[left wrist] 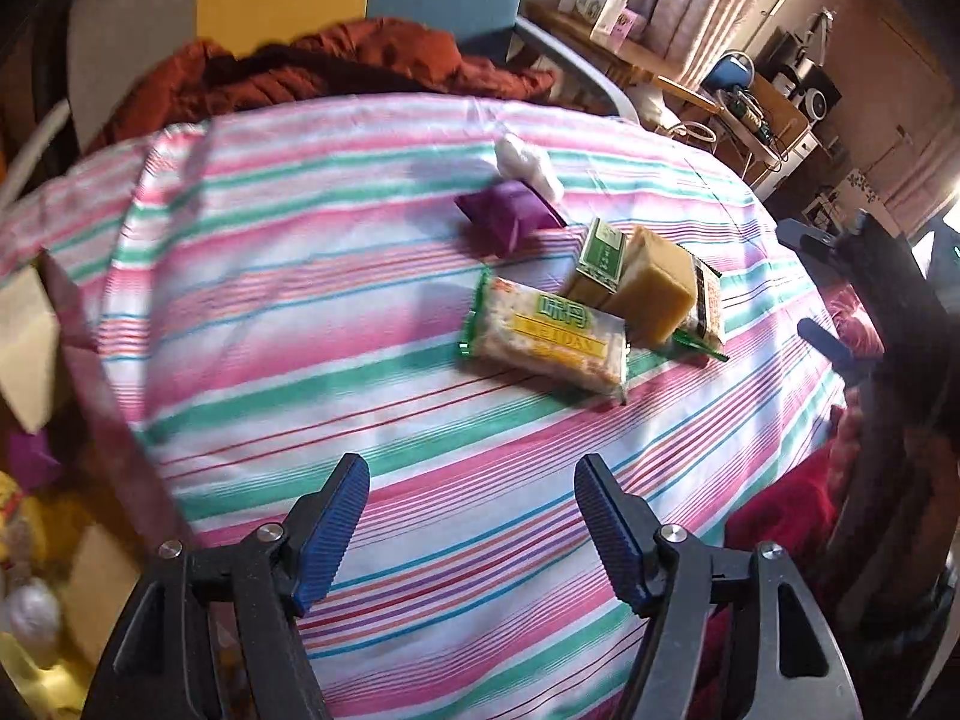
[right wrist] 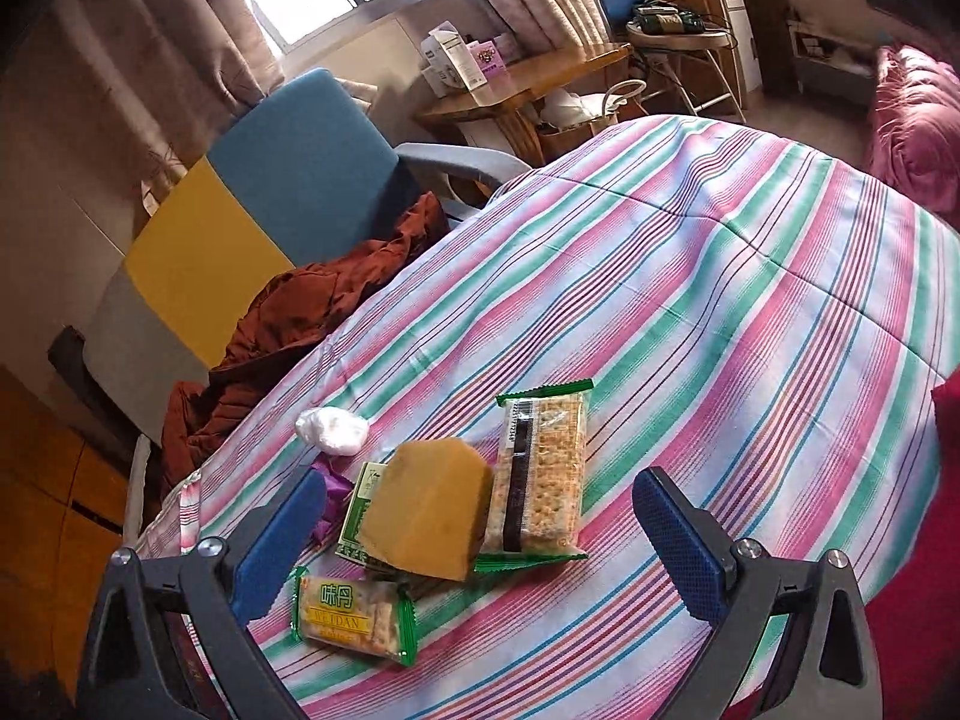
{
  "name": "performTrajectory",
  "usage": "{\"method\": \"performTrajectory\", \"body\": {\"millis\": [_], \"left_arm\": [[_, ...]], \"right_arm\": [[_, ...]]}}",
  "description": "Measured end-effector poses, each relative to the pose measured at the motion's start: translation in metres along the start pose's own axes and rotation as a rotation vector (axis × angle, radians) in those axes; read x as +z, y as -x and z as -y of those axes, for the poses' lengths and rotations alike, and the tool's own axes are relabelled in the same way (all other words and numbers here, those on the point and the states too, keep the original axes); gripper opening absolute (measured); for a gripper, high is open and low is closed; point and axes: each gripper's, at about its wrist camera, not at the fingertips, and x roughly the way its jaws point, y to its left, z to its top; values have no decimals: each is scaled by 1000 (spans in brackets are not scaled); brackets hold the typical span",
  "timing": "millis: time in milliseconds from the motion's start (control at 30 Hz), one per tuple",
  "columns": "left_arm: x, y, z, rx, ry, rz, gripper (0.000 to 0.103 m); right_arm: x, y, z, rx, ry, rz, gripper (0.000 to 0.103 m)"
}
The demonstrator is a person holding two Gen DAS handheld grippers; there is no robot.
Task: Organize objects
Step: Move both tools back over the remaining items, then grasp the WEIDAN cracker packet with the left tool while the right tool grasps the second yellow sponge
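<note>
A cluster of snacks lies on the striped cloth (left wrist: 360, 312). A yellow-and-green cracker pack (left wrist: 546, 339) (right wrist: 351, 615) is nearest. A tan block (left wrist: 651, 291) (right wrist: 429, 510) leans on a green box (left wrist: 600, 258) (right wrist: 360, 510). A second cracker pack (right wrist: 543, 474) lies beside it. A purple packet (left wrist: 510, 213) and a white wrapped ball (left wrist: 528, 162) (right wrist: 333, 429) lie farther off. My left gripper (left wrist: 471, 498) is open and empty, short of the snacks. My right gripper (right wrist: 480, 528) is open, its jaws on either side of the cluster, holding nothing.
A blue-and-yellow chair (right wrist: 288, 180) with a rust-brown jacket (left wrist: 360, 66) (right wrist: 288, 330) stands past the cloth's far edge. A wooden side table (right wrist: 528, 84) with boxes stands behind. A red cushion (right wrist: 918, 120) is at the right. Cardboard and yellow items (left wrist: 36, 480) lie at the left.
</note>
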Motion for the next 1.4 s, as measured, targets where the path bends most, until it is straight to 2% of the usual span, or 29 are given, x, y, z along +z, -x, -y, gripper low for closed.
{"method": "performTrajectory", "body": {"millis": [100,167,300,367,533,800,1067,1133,1200,1267,1400], "left_arm": [[13,-21,7,-37,50,-45,71],[22,-35,7,-79,134,-81,71],[39,-53,3,-103,274,-113,71],[47,-62,1,-103,336,-118,71],[66,-80,4,-61,380,-115,71],[87,-93,28,54,245,-112,72],[59,-99,62,230,-128,-54,73],[47,-91,56,222,-133,-38,71],[35,-80,48,206,-137,-17,58],[21,-70,39,192,-166,0,51],[-14,-47,24,141,-209,33,50]], "right_arm": [[0,-1,1,16,-9,-8,103],[0,-2,2,29,-17,-16,103],[-1,-4,0,53,-10,-34,103],[-1,-5,-1,64,-3,-38,103],[-2,-7,-2,94,-10,-57,103],[1,-7,7,112,-57,-59,103],[4,-9,21,96,-117,-55,103],[6,-9,25,85,-134,-51,103],[7,-9,30,80,-155,-44,103],[8,-9,35,77,-181,-44,103],[8,-12,38,69,-198,-56,103]]}}
